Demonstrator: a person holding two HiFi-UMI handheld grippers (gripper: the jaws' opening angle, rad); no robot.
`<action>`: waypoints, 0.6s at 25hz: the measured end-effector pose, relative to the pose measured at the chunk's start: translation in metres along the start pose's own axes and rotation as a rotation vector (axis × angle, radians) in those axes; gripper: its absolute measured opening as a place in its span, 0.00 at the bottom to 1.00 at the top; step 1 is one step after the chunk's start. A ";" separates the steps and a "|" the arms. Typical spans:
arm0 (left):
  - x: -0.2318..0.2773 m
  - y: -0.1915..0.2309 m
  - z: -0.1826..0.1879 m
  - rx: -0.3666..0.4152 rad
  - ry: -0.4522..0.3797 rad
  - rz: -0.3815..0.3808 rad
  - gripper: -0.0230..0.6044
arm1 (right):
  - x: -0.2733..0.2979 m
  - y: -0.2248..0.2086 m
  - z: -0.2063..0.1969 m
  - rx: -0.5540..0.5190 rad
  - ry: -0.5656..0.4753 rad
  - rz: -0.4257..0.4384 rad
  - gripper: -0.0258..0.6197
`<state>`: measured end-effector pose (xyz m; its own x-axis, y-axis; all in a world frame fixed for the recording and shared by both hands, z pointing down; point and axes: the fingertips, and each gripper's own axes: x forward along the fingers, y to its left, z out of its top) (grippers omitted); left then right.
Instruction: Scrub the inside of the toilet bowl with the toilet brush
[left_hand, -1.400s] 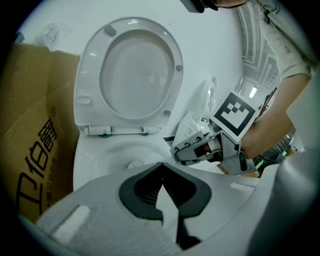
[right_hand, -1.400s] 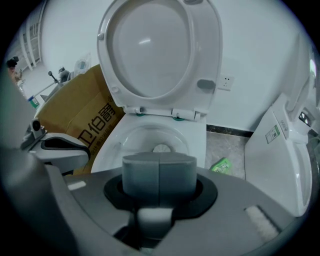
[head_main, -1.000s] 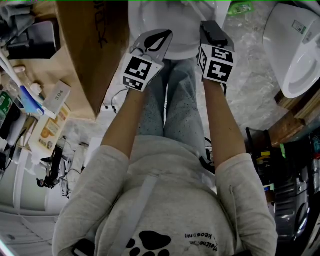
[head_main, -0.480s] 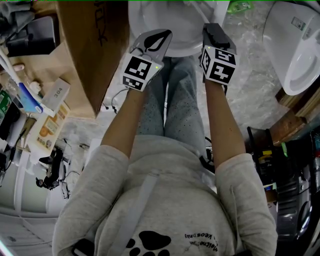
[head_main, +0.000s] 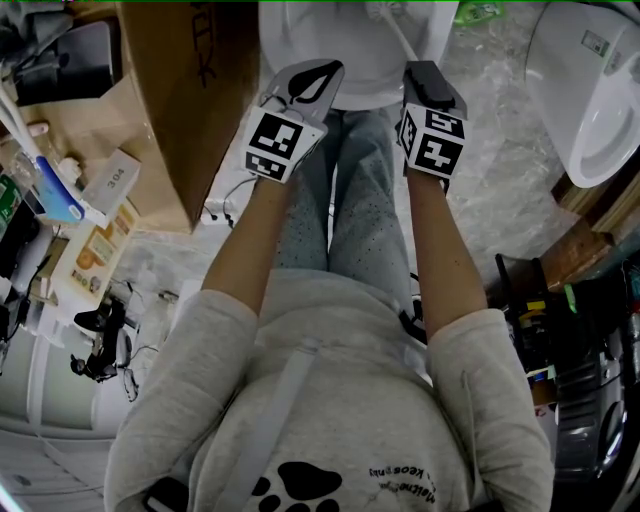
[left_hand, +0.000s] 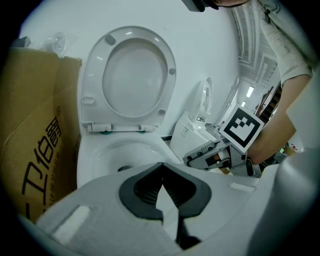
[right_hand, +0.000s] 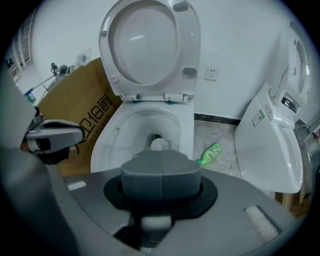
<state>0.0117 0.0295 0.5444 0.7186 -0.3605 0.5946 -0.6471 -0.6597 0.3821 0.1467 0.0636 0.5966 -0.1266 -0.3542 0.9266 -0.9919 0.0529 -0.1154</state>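
1. Your right gripper (head_main: 425, 60) (right_hand: 161, 172) was clenched on the toilet brush (head_main: 400, 35). In the right gripper view the jaws met along one seam, with a white stub of handle showing under them.
2. The white handle ran from that gripper up and to the left, over the near rim and into the toilet bowl (head_main: 300, 40) (right_hand: 112, 145). Its far end reached the top edge of the head view, inside the bowl.
3. A pale round shape (right_hand: 160, 144) sat low in the bowl, just past the right jaws. I could not tell whether it was the brush head.
4. Compared with a second ago, the right gripper's marker cube (head_main: 432, 140) sat slightly lower and had turned a little. More of the handle showed above it.
5. Your left gripper (head_main: 325, 72) (left_hand: 161, 167) was clenched on nothing, its tips touching. It hung over the near rim beside the right gripper, where it had been a second earlier.
6. The seat and lid (right_hand: 145, 45) stood raised behind the bowl.
7. A cardboard box (head_main: 190, 90) stood just left of the bowl, and a second toilet (head_main: 590, 100) stood to the right. A green bottle (right_hand: 210, 152) lay on the floor between the two toilets.
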 end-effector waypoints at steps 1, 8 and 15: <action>-0.001 0.000 -0.001 -0.001 0.000 0.000 0.03 | 0.000 0.001 -0.002 -0.001 0.002 0.000 0.27; -0.008 -0.001 -0.007 -0.004 0.002 0.004 0.03 | -0.002 0.008 -0.016 0.004 0.018 0.005 0.27; -0.012 -0.002 -0.010 -0.007 -0.001 0.008 0.03 | -0.003 0.020 -0.033 -0.004 0.048 0.024 0.27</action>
<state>0.0015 0.0420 0.5435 0.7138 -0.3663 0.5968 -0.6545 -0.6523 0.3824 0.1274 0.0964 0.6034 -0.1496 -0.3081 0.9395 -0.9886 0.0648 -0.1361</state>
